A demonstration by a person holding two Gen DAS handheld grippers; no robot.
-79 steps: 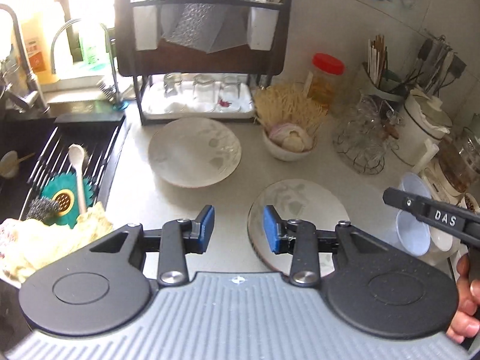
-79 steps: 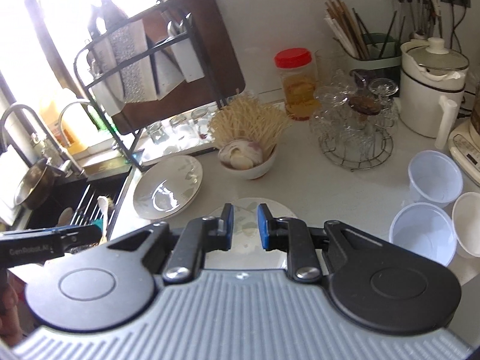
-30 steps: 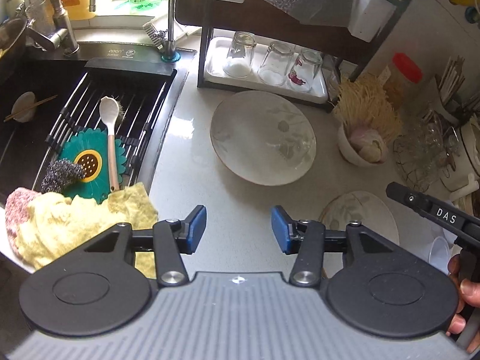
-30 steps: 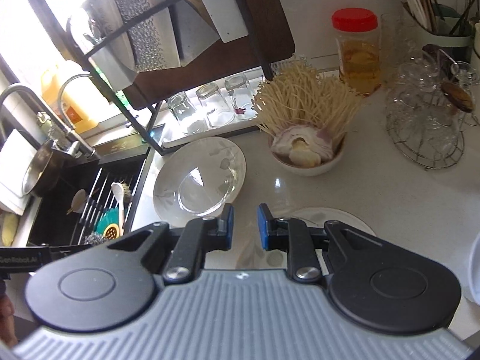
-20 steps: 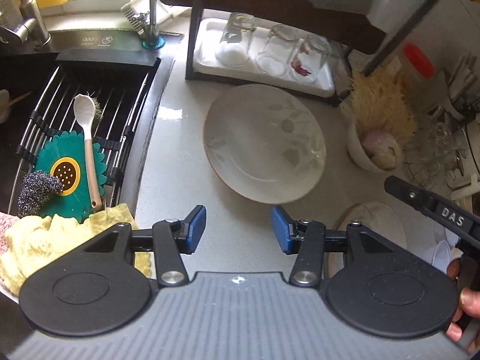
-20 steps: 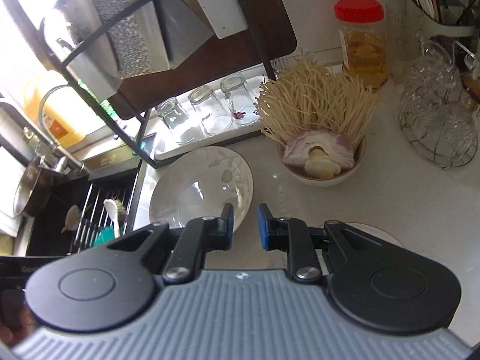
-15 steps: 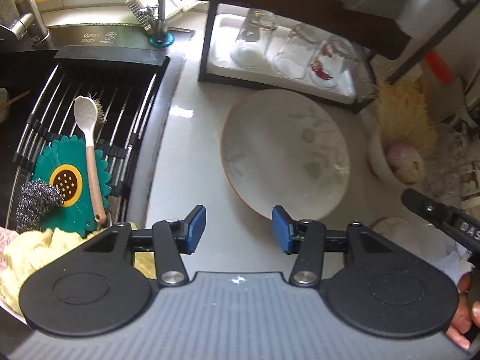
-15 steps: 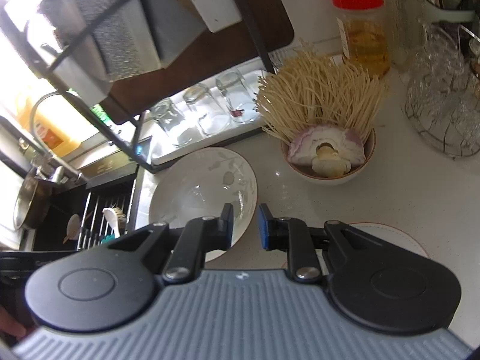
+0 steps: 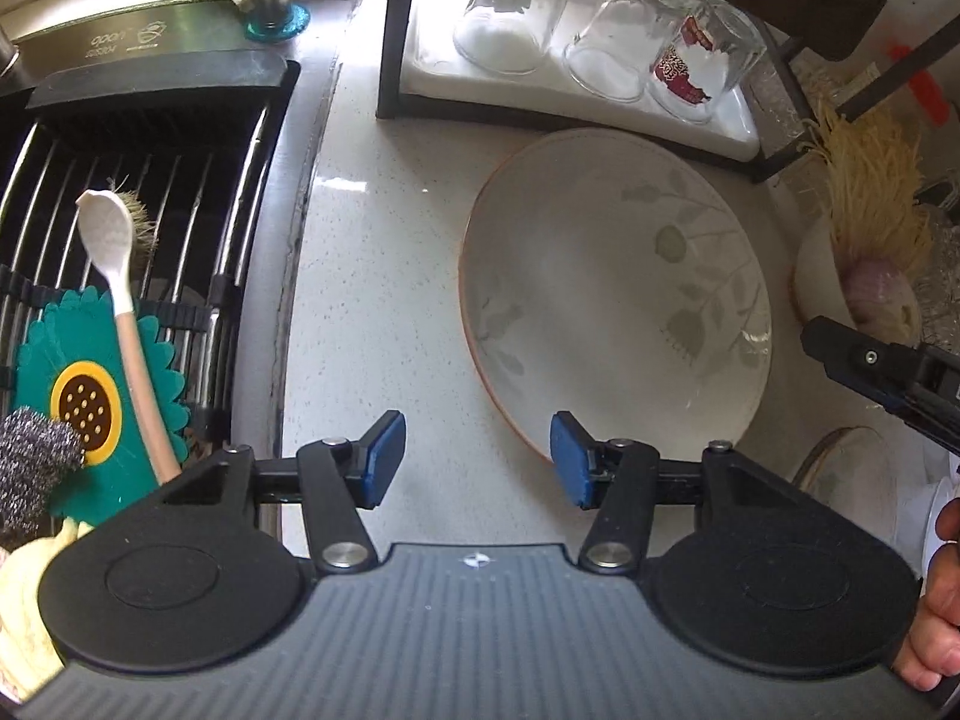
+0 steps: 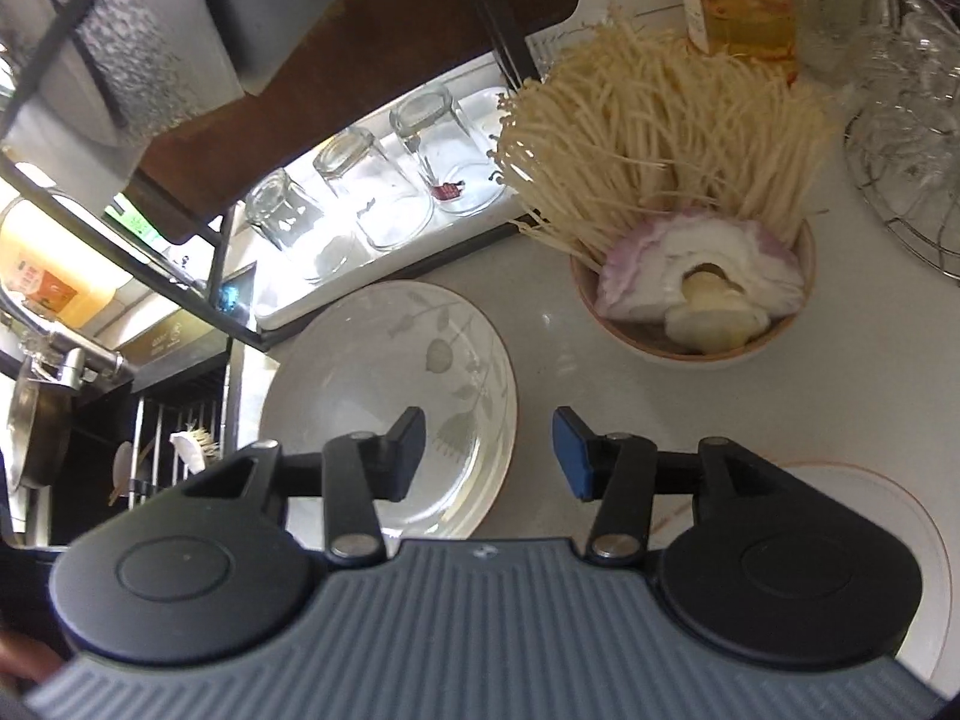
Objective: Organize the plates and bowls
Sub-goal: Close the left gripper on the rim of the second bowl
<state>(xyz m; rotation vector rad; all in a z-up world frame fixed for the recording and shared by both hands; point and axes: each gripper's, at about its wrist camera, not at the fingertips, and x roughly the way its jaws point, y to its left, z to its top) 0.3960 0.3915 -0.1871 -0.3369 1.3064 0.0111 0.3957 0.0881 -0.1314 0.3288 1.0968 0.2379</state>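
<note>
A large white plate with a grey leaf print [image 9: 618,312] lies on the pale counter in front of the dish rack; it also shows in the right wrist view [image 10: 384,396]. A smaller white plate [image 10: 870,516] lies to its right, also at the edge of the left wrist view [image 9: 852,468]. My left gripper [image 9: 474,465] is open and empty, its right pad by the large plate's near-left rim. My right gripper [image 10: 489,450] is open and empty over the large plate's right rim.
A black dish rack holds upturned glasses [image 9: 606,36] on a white tray. A bowl of enoki mushrooms and onion [image 10: 690,276] stands right of the large plate. The sink [image 9: 120,240] at left holds a grid, spoon, green mat and scrubber. A wire glass holder [image 10: 900,150] stands at far right.
Both grippers moved forward and down toward the large plate. My right gripper's jaws opened from nearly shut to wide. My left gripper stayed open.
</note>
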